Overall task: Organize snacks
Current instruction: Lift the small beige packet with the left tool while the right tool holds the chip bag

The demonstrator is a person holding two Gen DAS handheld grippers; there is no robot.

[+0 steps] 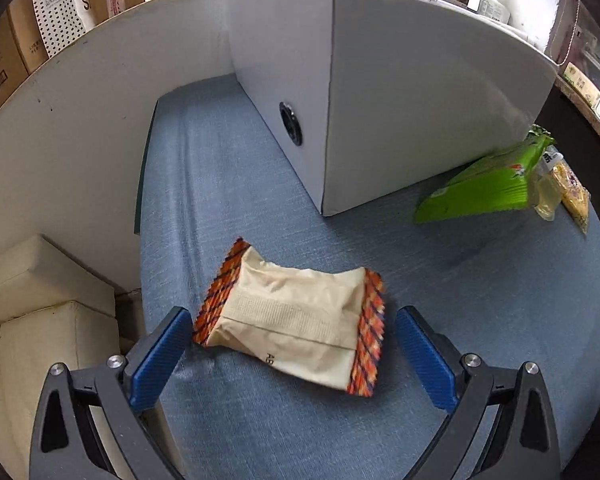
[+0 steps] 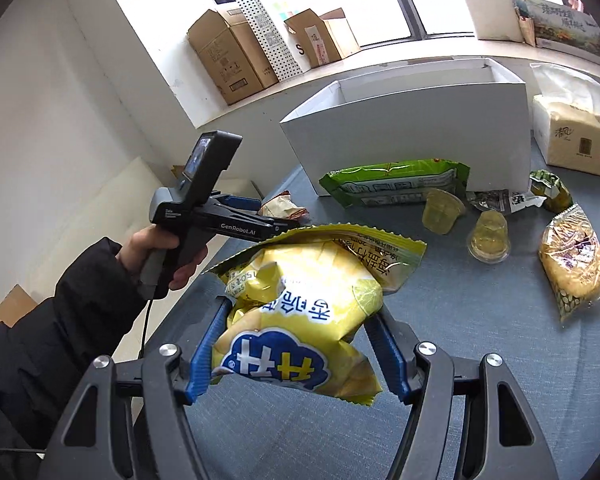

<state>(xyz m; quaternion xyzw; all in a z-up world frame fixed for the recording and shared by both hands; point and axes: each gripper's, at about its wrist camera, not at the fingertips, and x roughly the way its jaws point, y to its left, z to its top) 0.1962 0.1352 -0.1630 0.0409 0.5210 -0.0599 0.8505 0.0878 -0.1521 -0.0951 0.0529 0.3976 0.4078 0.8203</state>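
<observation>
My left gripper [image 1: 290, 344] is open, its blue pads on either side of a beige snack packet with orange plaid ends [image 1: 296, 320] that lies on the blue cloth. It also shows in the right wrist view [image 2: 282, 208], held by a hand. My right gripper [image 2: 296, 340] is shut on a yellow chip bag [image 2: 300, 312] and holds it above the table. A white open box [image 2: 412, 120] stands behind; it shows in the left wrist view [image 1: 420, 92] too.
A green packet [image 2: 396, 184], two jelly cups [image 2: 444, 210], a dark-labelled wrapper [image 2: 500, 200], a small green packet [image 2: 550, 190] and a yellow snack pack [image 2: 572, 260] lie on the blue table [image 2: 460, 360]. A tissue pack [image 2: 576, 136] stands far right. Cardboard boxes [image 2: 228, 52] line the sill.
</observation>
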